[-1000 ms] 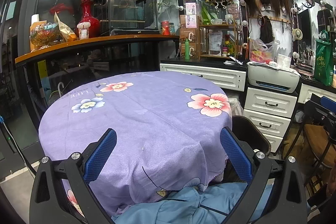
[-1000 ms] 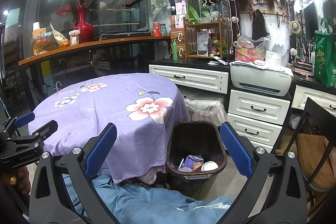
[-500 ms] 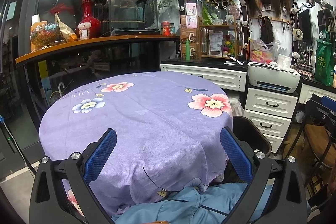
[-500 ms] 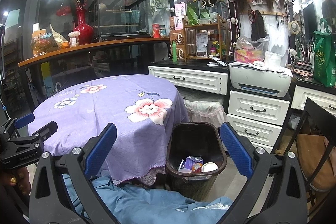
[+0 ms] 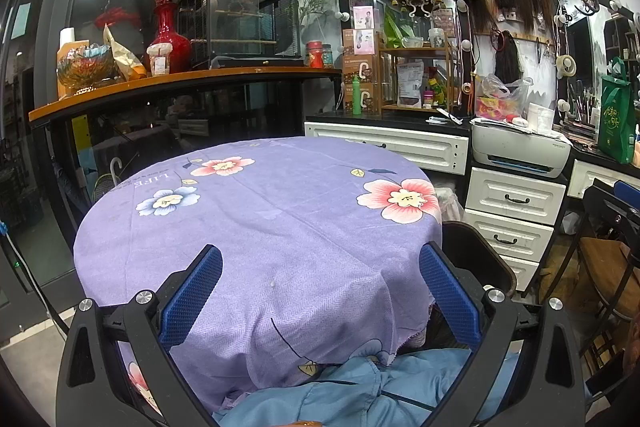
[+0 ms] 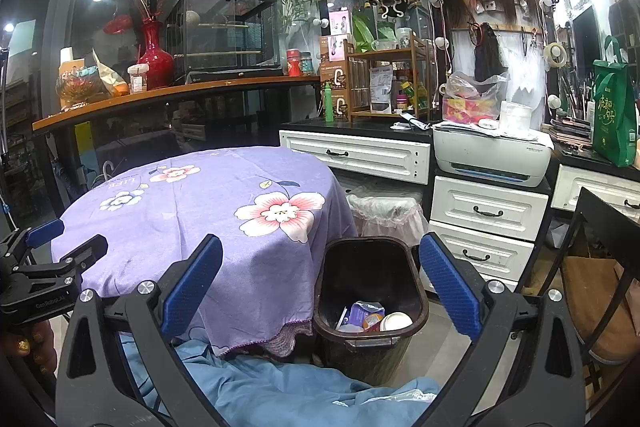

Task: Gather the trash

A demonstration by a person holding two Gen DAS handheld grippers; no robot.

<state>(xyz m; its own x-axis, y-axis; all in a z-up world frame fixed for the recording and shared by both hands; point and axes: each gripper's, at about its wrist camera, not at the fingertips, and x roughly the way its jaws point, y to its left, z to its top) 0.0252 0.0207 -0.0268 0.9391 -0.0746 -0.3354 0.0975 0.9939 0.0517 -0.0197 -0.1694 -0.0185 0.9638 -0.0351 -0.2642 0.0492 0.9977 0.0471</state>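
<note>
A dark brown trash bin (image 6: 370,273) stands on the floor right of the round table with the purple flowered cloth (image 6: 208,211). Wrappers and a white lid (image 6: 374,319) lie in the bin's bottom. My right gripper (image 6: 320,267) is open and empty, held above the table's near edge and the bin. My left gripper (image 5: 320,275) is open and empty over the near part of the purple cloth (image 5: 260,227); it also shows at the left edge of the right wrist view (image 6: 48,267). The bin's rim (image 5: 476,247) shows beside the table in the left wrist view.
White drawers (image 6: 488,215) with a printer (image 6: 492,155) stand behind the bin. A bin with a frilled plastic liner (image 6: 386,211) stands by them. A black chair (image 6: 600,267) is at the right. A wooden counter (image 5: 180,79) with a red vase runs behind the table.
</note>
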